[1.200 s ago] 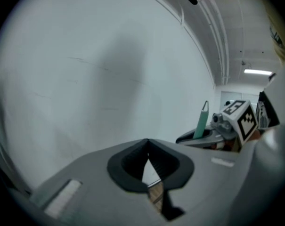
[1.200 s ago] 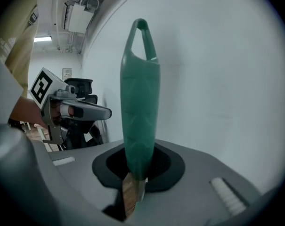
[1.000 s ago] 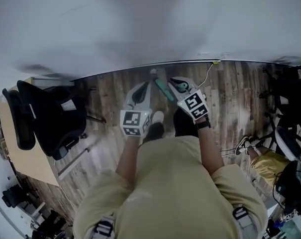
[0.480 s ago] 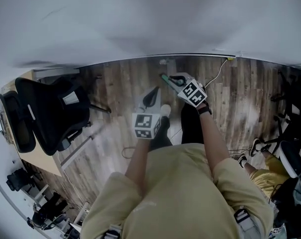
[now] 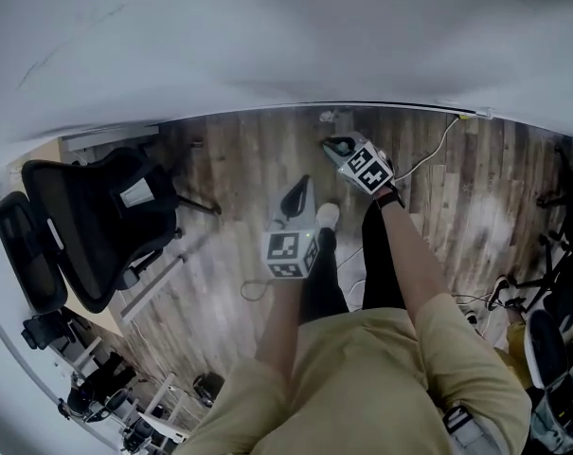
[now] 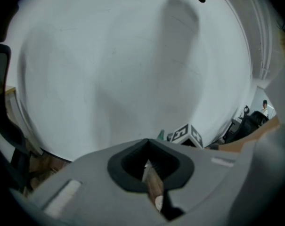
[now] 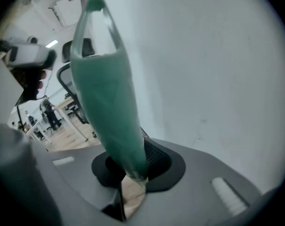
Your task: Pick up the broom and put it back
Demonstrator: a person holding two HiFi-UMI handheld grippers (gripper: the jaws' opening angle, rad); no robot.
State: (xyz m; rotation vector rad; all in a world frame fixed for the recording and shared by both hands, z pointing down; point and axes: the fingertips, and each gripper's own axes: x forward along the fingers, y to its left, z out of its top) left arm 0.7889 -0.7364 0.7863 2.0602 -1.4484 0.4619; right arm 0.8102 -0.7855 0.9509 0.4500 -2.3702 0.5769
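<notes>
Broom [image 7: 111, 112]: carried in both hand-held grippers, close in front of the wall [image 5: 267, 45]; bristle end in no view.
Right hand-held gripper [image 7: 130, 166]: jaws almost together, clamped at the joint of green cap [image 7: 100, 65] and wooden shaft [image 7: 133, 197]; cap rising out of the jaws, hang loop [image 7: 95, 4] at the far end.
Left hand-held gripper [image 6: 149, 166]: jaws closed round the shaft, further down the broom than the right.
Long axis: along the line from left hand-held gripper to right; judged steep, cap end uppermost and tipped toward the wall.
Direction of broom from the hand-held grippers: none to cover; already seated in both sets of jaws.
Nearer hand: right, at the cap end and just short of the wall; left back toward the body, above the legs.
Target (judged): the foot of the wall, at the edge of the floor [image 5: 220, 169], straight ahead of the right hand-held gripper.
Next move (judged): lower the hidden bristle end to the floor, keep the axis steep, lean the cap onto the wall, then open both sets of jaws.
Clearances: chair [image 5: 97, 226] well apart on the left; white cable [image 5: 428, 154] on the floor near the wall, to the right of the right hand-held gripper.
Risk (judged): sliding of a leaned broom along a smooth wall if set down too upright.
</notes>
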